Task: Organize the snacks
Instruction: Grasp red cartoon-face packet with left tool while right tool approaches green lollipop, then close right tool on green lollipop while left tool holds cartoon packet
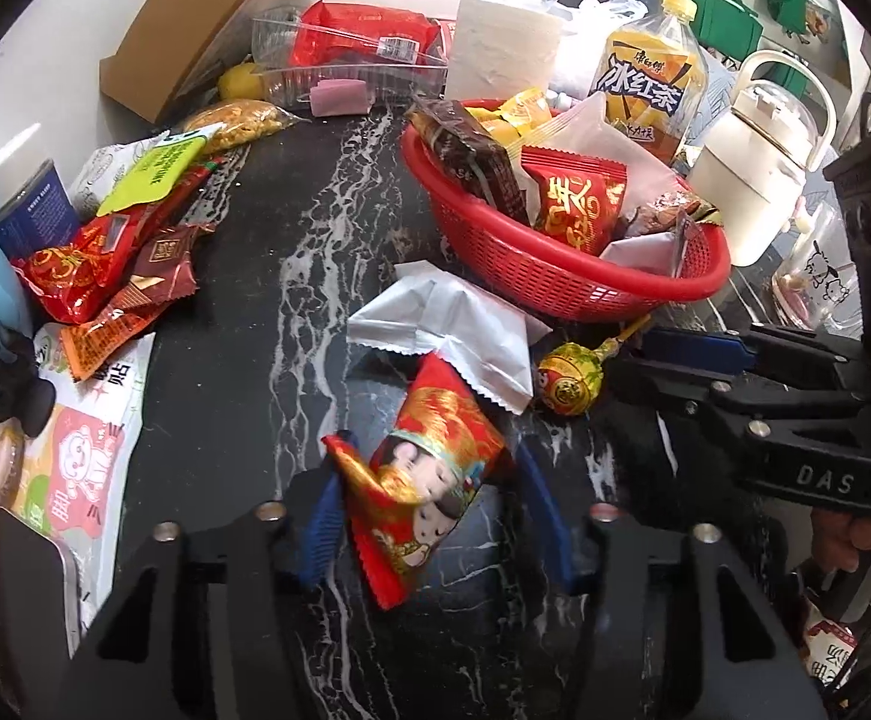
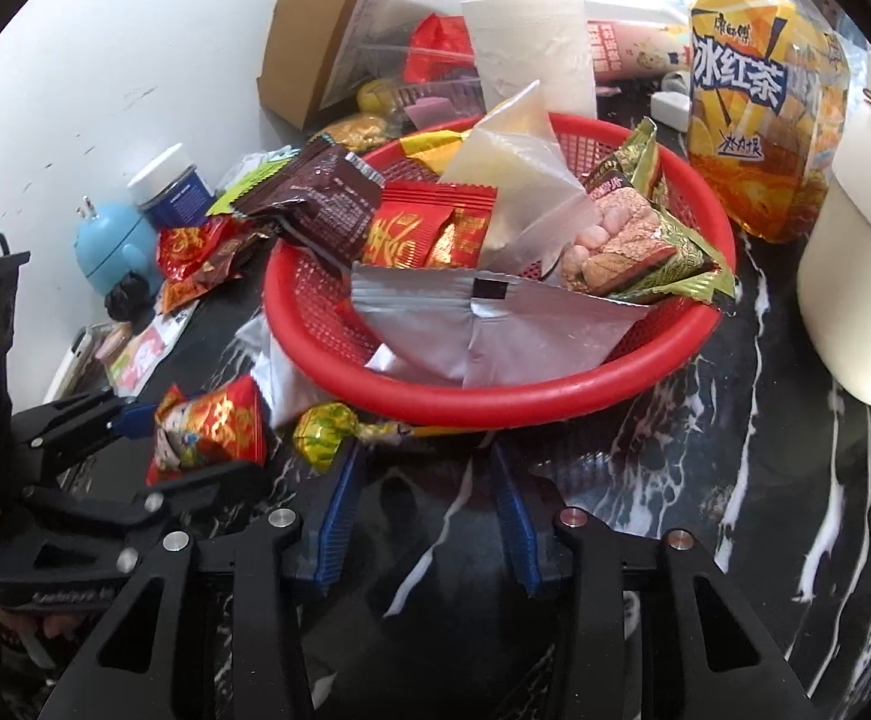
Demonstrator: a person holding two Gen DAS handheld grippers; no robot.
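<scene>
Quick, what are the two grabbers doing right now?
Left gripper: closed on the red snack packet.
Right gripper: nothing held; lollipop stick between the fingers.

Tabletop (image 2: pixel 705 480): glossy black marble-look, white veining. Basket (image 2: pixel 555 390): red perforated plastic, smooth shiny rim. Snack packet (image 1: pixel 423 492): glossy red-gold foil film, crinkled. Silver pouch (image 2: pixel 483 324): matt metallised foil. Carton (image 2: pixel 297 48): matt brown cardboard. Paper roll (image 2: pixel 531 54): soft embossed tissue. Gripper pads (image 2: pixel 333 516): ribbed blue (rubber or plastic, can't tell).

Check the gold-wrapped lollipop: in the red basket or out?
Out. The lollipop lies on the dark marble counter just outside the red basket's rim.
</scene>
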